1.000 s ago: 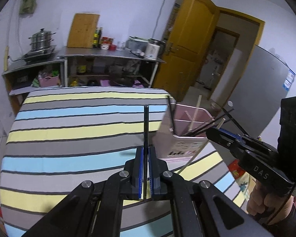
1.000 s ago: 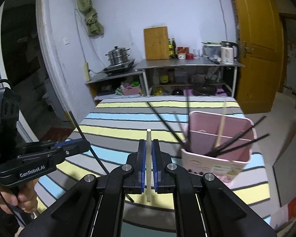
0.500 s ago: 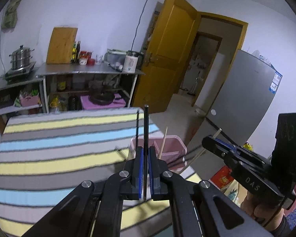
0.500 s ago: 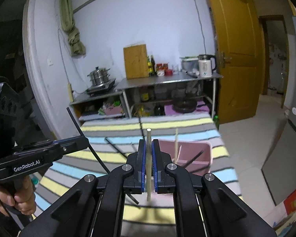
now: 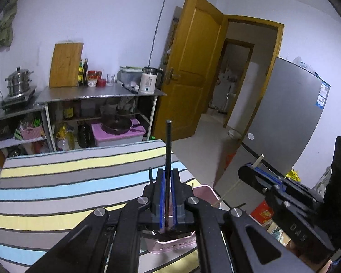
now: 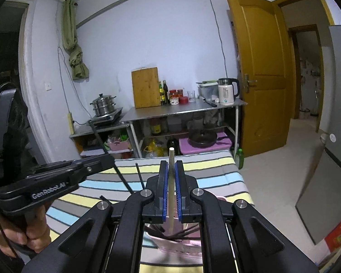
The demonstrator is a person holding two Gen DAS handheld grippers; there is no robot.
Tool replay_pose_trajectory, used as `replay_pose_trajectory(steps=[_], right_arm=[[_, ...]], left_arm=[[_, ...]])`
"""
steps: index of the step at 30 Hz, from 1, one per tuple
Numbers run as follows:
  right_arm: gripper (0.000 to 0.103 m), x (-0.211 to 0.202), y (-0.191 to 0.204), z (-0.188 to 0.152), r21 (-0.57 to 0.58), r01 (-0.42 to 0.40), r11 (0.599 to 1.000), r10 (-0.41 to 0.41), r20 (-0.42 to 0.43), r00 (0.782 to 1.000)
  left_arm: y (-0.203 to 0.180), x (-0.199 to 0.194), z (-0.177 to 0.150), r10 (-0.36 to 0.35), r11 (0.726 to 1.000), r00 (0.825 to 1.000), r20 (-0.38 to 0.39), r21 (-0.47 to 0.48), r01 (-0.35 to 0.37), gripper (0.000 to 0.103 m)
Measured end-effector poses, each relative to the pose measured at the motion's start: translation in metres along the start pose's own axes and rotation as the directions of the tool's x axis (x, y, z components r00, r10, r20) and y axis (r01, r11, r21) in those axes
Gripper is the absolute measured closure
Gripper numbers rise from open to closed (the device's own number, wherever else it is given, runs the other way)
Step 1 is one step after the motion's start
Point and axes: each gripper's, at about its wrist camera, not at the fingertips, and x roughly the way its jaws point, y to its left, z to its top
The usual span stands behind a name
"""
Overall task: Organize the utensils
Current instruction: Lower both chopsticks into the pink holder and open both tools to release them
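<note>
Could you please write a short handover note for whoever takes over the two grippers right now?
Left gripper: shut on a black chopstick, upright.
Right gripper: shut on a pale wooden chopstick.
Pink utensil holder stands on the striped table beneath both grippers, already holding several black chopsticks.
Left to do: probably drop both held sticks into the holder.

Each camera is sitting on a hand-held gripper, looking forward along its two fingers and tilting a bit down. Both are facing the far wall, over the striped worktop [image 5: 56, 188]. The left camera is seeing the right hand-held gripper [image 5: 250, 171] close by. Both are sharing the shelf [image 6: 181, 111] and door [image 6: 261, 79].
</note>
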Motion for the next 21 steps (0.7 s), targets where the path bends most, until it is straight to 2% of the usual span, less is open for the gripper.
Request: replay_pose_trajectory(steps=[11,21], right_arm=[[0.097,0.034,-0.002,-0.023,0.007,0.006,1.000,-0.006,-0.068,0.998],[0.097,0.040,0.001,-0.039,-0.027,-0.004,1.000,0.001,-0.106,0.994]], left_arm=[[0.015,0.041,-0.027,0.004,1.000,0.998,-0.062,-0.004,-0.004,0.098],[0.012,0.050,-0.039,-0.017,0.999,0.996,-0.088,0.027,0.019,0.098]])
